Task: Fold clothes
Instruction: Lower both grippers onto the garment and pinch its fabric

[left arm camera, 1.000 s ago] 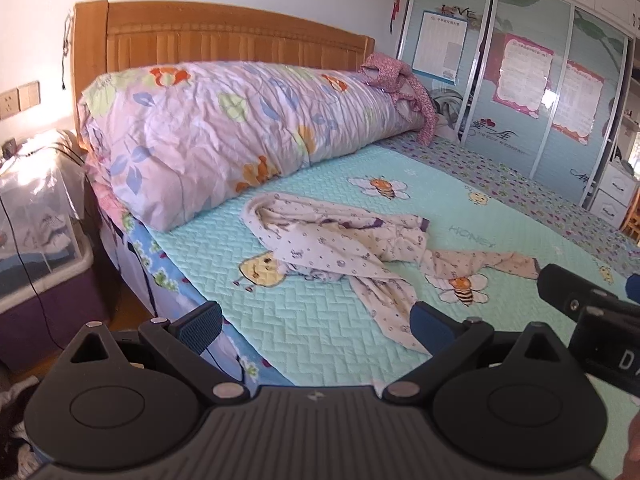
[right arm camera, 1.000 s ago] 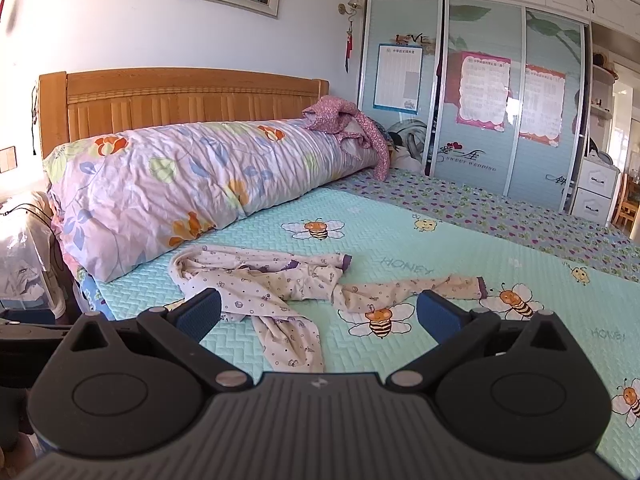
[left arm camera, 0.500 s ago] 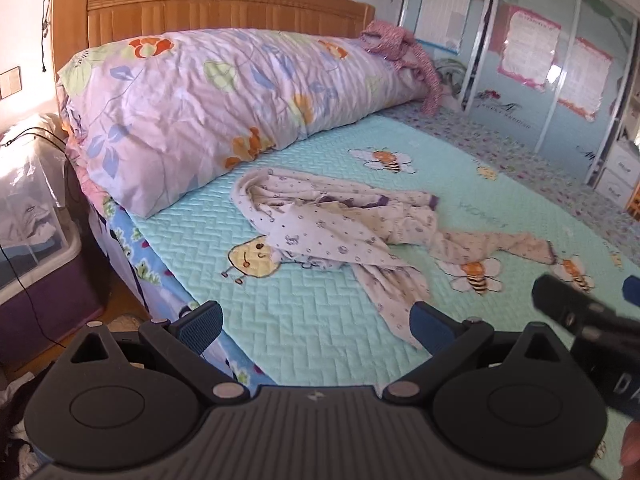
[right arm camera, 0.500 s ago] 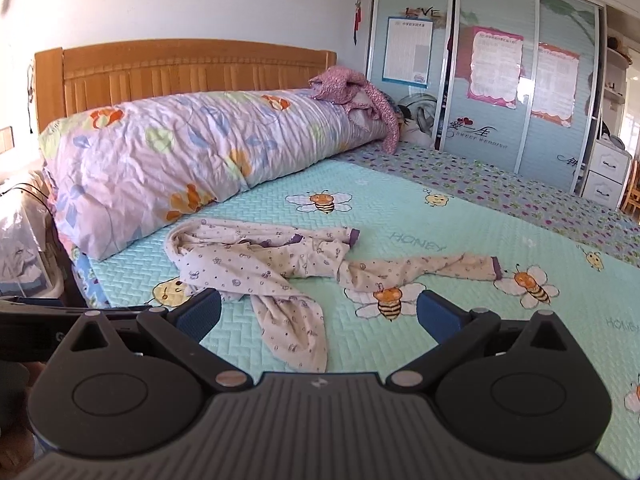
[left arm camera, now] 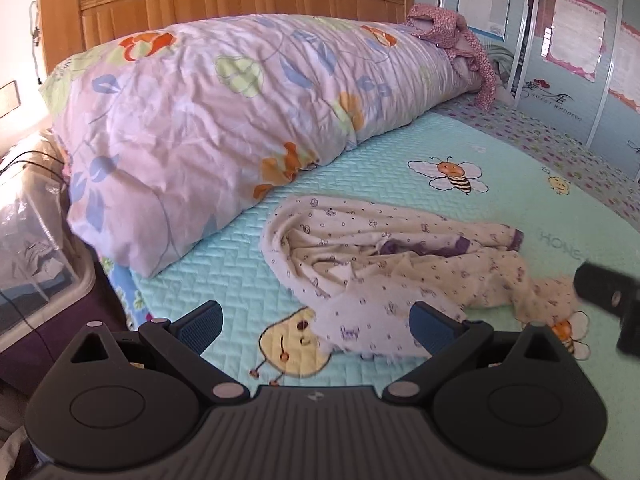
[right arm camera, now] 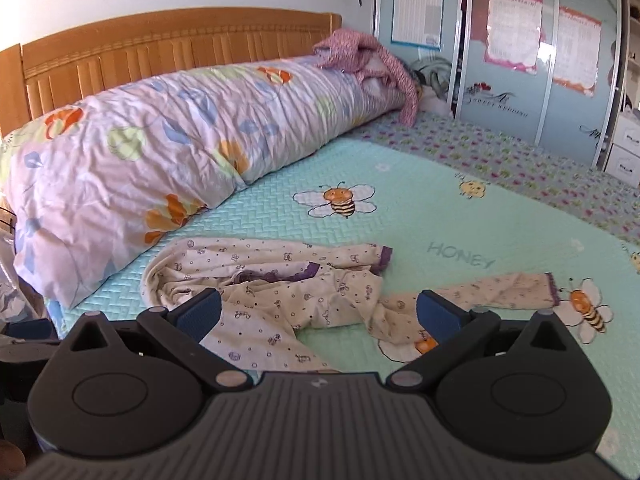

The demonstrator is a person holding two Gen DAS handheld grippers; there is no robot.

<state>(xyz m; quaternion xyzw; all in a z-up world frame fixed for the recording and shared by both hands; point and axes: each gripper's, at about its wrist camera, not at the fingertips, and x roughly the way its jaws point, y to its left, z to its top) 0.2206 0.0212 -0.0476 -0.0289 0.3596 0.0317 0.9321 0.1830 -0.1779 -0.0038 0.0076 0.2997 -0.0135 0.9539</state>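
Note:
A crumpled cream garment with small purple prints and purple cuffs [left arm camera: 384, 264] lies on the green bee-print bed cover [left arm camera: 500, 168]. It also shows in the right wrist view [right arm camera: 288, 280], one sleeve stretched to the right. My left gripper [left arm camera: 316, 322] is open and empty, just above the garment's near left part. My right gripper [right arm camera: 320, 310] is open and empty, above the garment's near middle. The right gripper's body shows blurred at the right edge of the left wrist view [left arm camera: 608, 292].
A rolled floral duvet [left arm camera: 224, 120] lies along the wooden headboard [left arm camera: 240, 0] behind the garment. A pink garment [right arm camera: 368, 56] lies on its far end. A clear plastic box [left arm camera: 36, 248] stands left of the bed. Sliding wardrobe doors [right arm camera: 520, 52] stand at the right.
Both grippers have moved forward and down toward the garment, which now looks larger and sits between their fingers. Both stay open.

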